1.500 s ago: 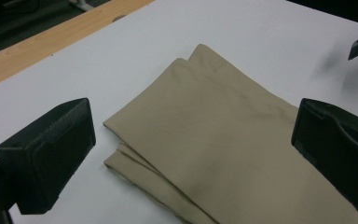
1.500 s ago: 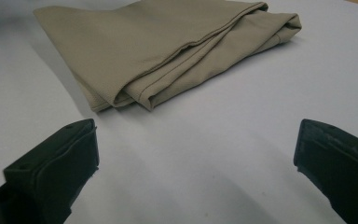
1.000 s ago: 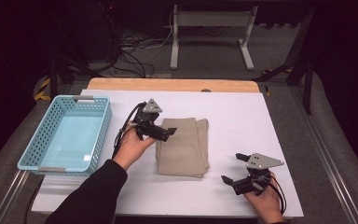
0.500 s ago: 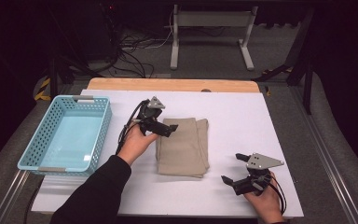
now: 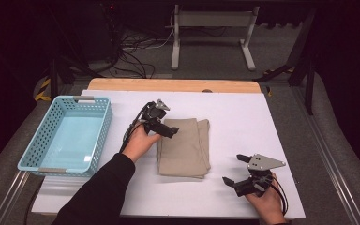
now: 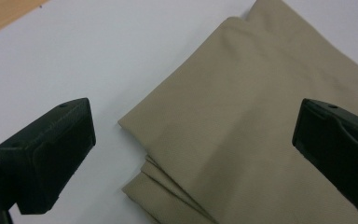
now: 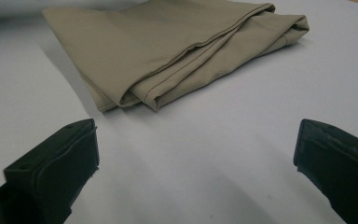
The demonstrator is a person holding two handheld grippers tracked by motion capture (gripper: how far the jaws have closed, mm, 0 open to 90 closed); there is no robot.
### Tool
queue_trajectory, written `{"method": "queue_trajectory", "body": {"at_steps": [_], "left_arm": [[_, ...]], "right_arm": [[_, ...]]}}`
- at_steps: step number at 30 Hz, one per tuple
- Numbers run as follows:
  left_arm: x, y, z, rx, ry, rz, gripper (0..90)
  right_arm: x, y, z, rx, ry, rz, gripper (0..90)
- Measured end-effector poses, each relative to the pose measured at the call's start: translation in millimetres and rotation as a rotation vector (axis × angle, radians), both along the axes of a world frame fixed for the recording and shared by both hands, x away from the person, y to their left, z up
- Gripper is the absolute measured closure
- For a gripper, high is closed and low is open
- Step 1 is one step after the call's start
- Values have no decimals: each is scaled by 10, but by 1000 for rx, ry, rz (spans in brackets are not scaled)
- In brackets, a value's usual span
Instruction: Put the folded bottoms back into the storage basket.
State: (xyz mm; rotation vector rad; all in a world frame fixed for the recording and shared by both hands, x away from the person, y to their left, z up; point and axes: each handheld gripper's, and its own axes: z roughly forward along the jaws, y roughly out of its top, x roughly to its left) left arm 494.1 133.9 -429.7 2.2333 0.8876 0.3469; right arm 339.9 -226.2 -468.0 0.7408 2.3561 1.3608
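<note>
A folded tan cloth (image 5: 185,147) lies in the middle of the white table top (image 5: 243,122). My left gripper (image 5: 168,130) hovers open over the cloth's far left corner. In the left gripper view the cloth (image 6: 242,135) spreads between the wide-apart jaws, its layered corner near the middle. My right gripper (image 5: 234,169) rests open near the front right, apart from the cloth and pointing toward it. In the right gripper view the cloth (image 7: 168,51) lies ahead with its folded edge facing me, and bare table sits between the jaws.
A light blue plastic basket (image 5: 44,140) stands empty on the left side of the table. A wooden strip (image 5: 173,85) runs along the table's far edge. Dark floor, cables and a metal stand lie beyond.
My left gripper has shifted slightly toward the far left corner of the cloth. The right gripper and the cloth have stayed put.
</note>
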Motion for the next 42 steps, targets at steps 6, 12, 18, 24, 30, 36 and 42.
{"method": "queue_trajectory", "body": {"at_steps": [6, 12, 18, 24, 30, 36, 42], "left_arm": [[70, -12, -78, 20, 44, 4, 0], [145, -16, -170, 34, 102, 5, 1], [201, -9, -263, 45, 148, 16, 2], [221, -5, -301, 30, 172, 20, 1], [221, -14, -314, 35, 174, 24, 0], [209, -28, -323, 48, 158, 28, 0], [191, -30, -340, 40, 145, 33, 0]], "right_arm": [[-1, -2, 1, 3, 1, 6, 6], [0, -5, 1, 6, 2, 9, 6], [2, -12, 1, 14, 6, 9, 6], [3, -11, 0, 14, 8, 10, 5], [9, -17, 0, 18, 12, 11, 5], [16, -19, 0, 22, 18, 11, 5], [15, -20, 0, 22, 17, 11, 5]]}}
